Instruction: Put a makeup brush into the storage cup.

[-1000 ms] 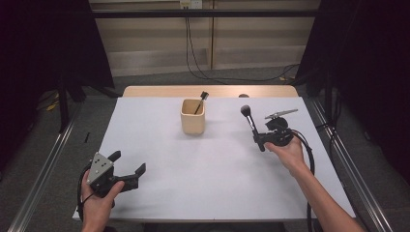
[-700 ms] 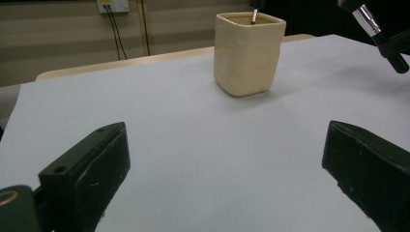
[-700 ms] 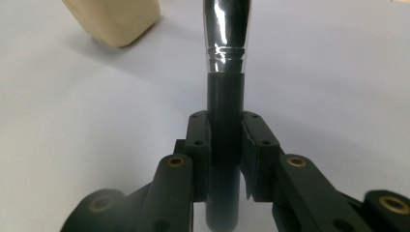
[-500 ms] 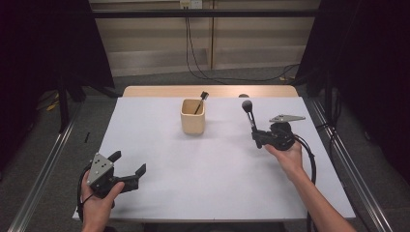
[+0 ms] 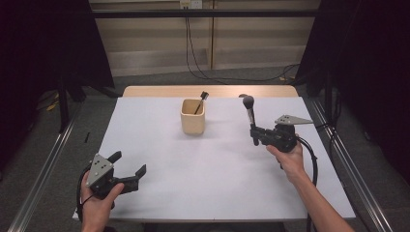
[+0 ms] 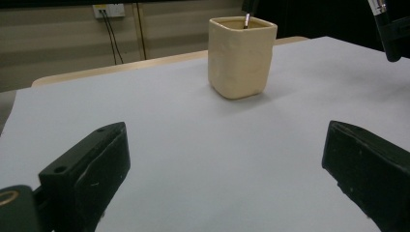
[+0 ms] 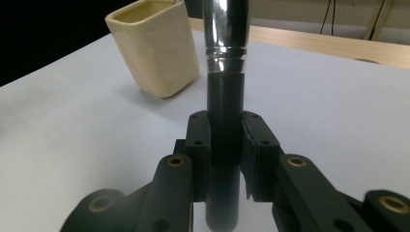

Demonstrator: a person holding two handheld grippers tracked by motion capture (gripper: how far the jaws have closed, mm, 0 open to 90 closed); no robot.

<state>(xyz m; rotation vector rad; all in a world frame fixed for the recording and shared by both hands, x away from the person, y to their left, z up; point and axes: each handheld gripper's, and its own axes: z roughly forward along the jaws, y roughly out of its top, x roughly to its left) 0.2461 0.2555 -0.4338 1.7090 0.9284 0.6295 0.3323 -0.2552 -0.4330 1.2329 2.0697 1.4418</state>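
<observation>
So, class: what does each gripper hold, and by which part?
The right gripper clamps a makeup brush by its dark handle; the left gripper holds nothing.

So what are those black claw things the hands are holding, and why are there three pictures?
They are grippers, tools with two black jaws that pinch like tongs, and a person holds one in each hand.

One picture comes from a camera up high, looking down at the white table. The other two come from small cameras riding on each gripper, looking along its jaws.

On the table stands a cream cup with a small dark brush leaning inside it.

The right gripper is shut on a makeup brush with a black handle and shiny metal collar, holding it upright, fluffy tip on top. The left gripper sits near the table's front edge, jaws wide open, holding nothing.
</observation>
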